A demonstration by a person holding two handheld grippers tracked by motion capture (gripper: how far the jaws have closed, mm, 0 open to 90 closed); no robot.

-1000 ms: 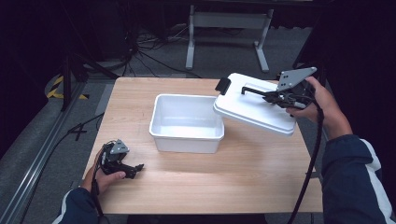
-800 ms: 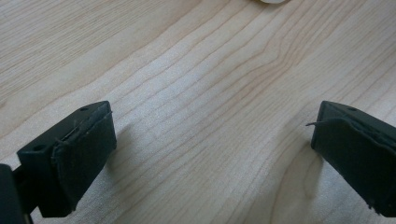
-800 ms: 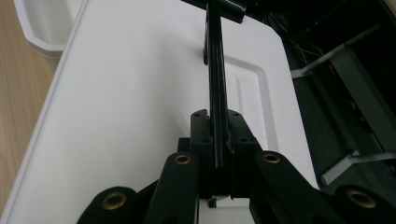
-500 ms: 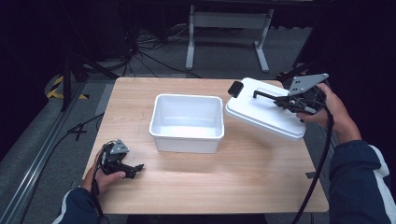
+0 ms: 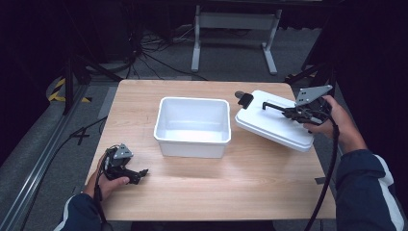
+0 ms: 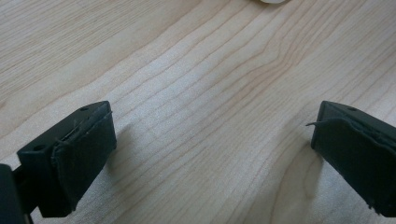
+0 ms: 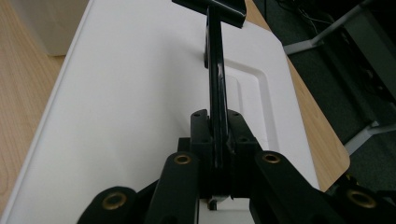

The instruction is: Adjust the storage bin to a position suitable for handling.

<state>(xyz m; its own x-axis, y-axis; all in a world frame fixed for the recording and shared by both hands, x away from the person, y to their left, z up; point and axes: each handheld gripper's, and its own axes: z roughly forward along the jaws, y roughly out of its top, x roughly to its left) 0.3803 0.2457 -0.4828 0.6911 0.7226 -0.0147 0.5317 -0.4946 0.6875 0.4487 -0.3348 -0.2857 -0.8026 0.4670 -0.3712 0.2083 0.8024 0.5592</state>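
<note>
A white lid [image 5: 269, 122] with a black handle [image 5: 276, 107] hangs tilted just right of the white bin [image 5: 192, 147], low over the table. My right gripper [image 5: 293, 113] is shut on that handle. In the right gripper view the jaws pinch the thin black handle [image 7: 217, 79] above the lid [image 7: 140, 93], with the gripper [image 7: 217, 135] centred on it. The bin stands uncovered at the table's middle, and its inside looks bare. My left gripper [image 5: 139, 174] rests at the front left of the table, open; its jaws [image 6: 210, 154] stand wide apart over bare wood.
The wooden table [image 5: 250, 183] ends close behind the lid at the right. A black latch [image 5: 245, 100] sits on the lid's far end. A metal stand [image 5: 231, 33] and cables [image 5: 144, 53] lie on the floor beyond the table.
The right gripper has carried the lid to the right and downward, away from above the bin's right edge. The left gripper has stayed put.
</note>
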